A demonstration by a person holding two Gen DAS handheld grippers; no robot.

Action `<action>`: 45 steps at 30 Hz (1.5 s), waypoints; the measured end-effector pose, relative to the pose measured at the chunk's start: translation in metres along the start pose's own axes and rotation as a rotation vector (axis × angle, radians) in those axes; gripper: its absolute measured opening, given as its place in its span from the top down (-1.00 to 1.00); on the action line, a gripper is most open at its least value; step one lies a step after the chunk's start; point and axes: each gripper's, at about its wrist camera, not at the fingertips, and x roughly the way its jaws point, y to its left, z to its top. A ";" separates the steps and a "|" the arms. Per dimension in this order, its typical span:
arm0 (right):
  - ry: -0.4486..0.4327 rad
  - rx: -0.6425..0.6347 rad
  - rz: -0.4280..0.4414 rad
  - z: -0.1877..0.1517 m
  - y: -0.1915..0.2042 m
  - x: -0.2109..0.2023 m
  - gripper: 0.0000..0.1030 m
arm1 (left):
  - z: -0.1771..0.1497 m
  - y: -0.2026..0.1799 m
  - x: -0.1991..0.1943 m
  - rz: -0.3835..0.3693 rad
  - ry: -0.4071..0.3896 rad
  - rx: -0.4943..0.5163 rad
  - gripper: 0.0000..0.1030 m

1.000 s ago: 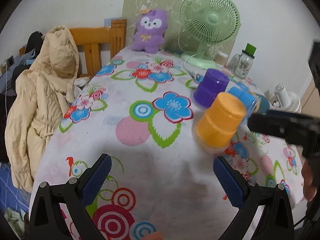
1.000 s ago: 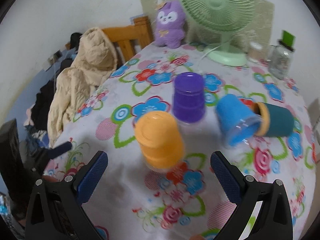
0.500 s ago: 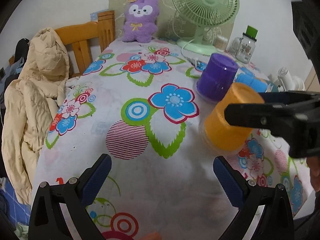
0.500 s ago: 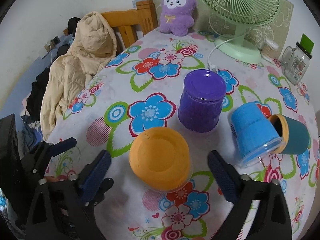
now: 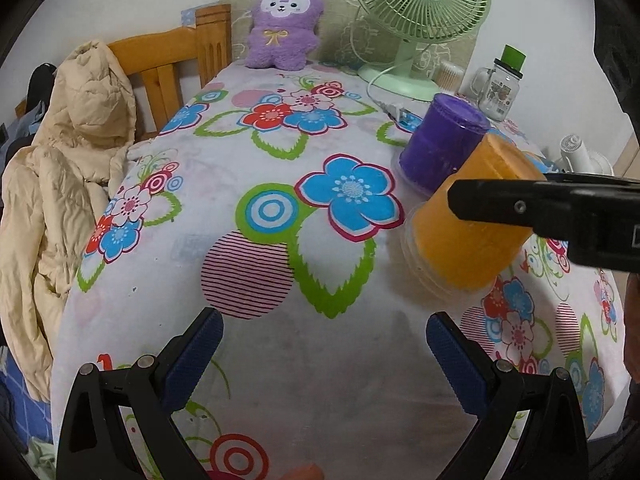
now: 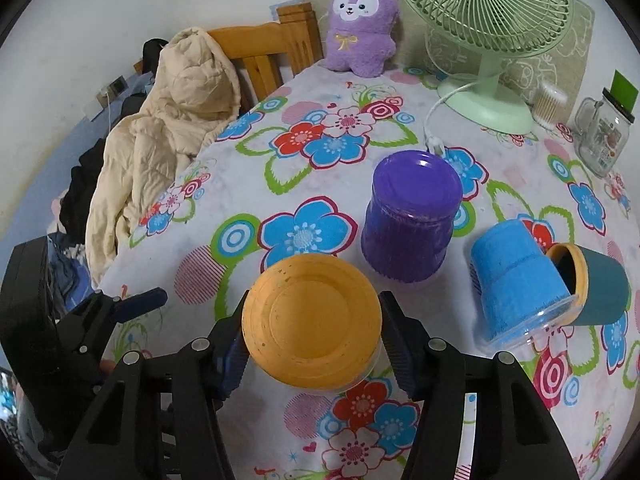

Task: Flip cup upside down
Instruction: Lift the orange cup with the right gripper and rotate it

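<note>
Since the earlier frames, our right gripper [image 6: 312, 344] has come down over the orange cup [image 6: 311, 320] and narrowed its jaws, which a second ago stood wide apart in front of it; they now sit on either side of the cup wall, close enough that we judge them to be grasping it, though the pad contact itself is partly hidden behind the cup body. Our left gripper [image 5: 320, 356] has crept slightly forward and hangs spread wide and empty over the floral tablecloth [image 5: 256, 264]. The orange cup stands base-up, its clear rim toward the cloth; in the left wrist view it leans, so we cannot tell whether the rim lies flat or is partly lifted. Just behind it the purple cup [image 6: 412, 216] also stands base-up. To the right, the blue cup [image 6: 516, 280] lies tipped on its side against a teal cup [image 6: 600, 288], also on its side. We judge the task partly done: two cups inverted, two left, so the grip on the orange cup is likely a final settling or the start of a release. The green fan [image 6: 484, 20], purple plush toy [image 6: 362, 24], glass jar [image 6: 604, 136] and beige jacket [image 6: 168, 128] on the wooden chair [image 6: 264, 56] play no part.
</note>
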 end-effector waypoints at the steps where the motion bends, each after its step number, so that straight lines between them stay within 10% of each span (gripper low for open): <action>1: -0.004 0.003 -0.001 -0.002 -0.001 -0.002 -0.21 | 0.000 -0.002 -0.001 -0.003 0.000 0.004 -0.99; 24: -0.287 0.109 0.049 -0.117 -0.031 -0.058 -0.21 | -0.049 -0.058 -0.036 -0.073 -0.001 0.029 -0.99; 45: -0.341 0.136 0.044 -0.192 -0.046 -0.091 -0.27 | -0.061 -0.098 -0.049 -0.049 -0.011 0.130 -0.97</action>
